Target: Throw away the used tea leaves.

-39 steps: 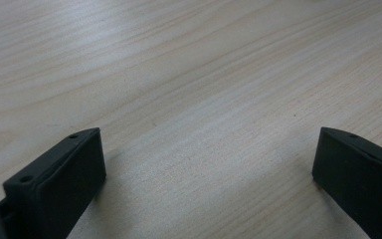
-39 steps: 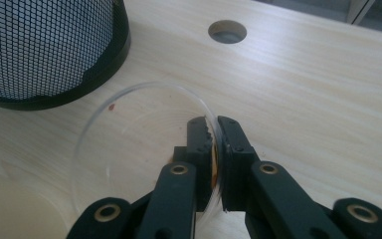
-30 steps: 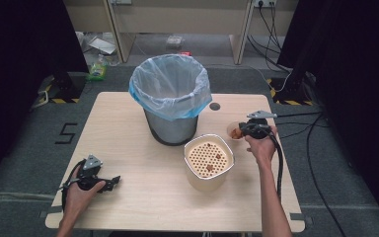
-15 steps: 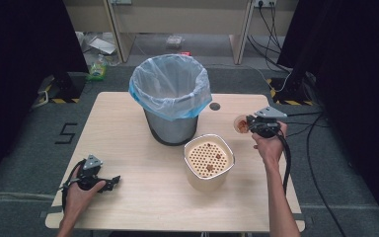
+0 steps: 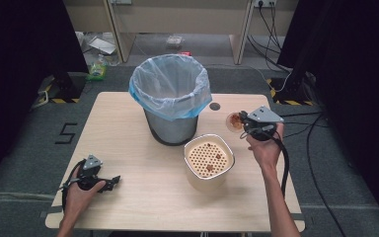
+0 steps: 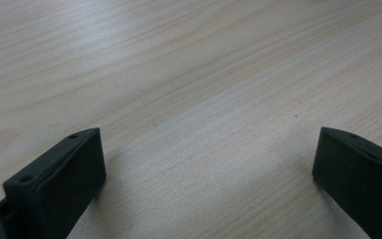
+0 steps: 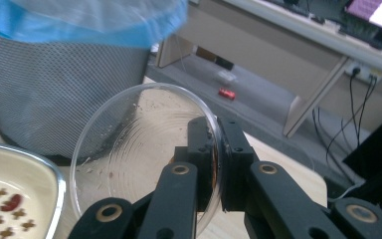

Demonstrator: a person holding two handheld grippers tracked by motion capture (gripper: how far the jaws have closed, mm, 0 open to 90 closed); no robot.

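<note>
1. The right gripper (image 5: 246, 123) is held above the table (image 5: 128, 148) near its right edge, its jaws clamped on the rim of a clear dish (image 7: 144, 149) that stands tilted on edge.
2. The dish carries brown smears and crumbs.
3. The left gripper (image 5: 109, 181) rests on the table by the front left corner, its jaws wide apart with only bare wood between them.
4. A mesh bin (image 5: 171, 101) with a blue-edged bag stands toward the back middle.
5. A cream bowl (image 5: 208, 160) with a holed insert sits just in front of the bin, a few bits on the insert.
</note>
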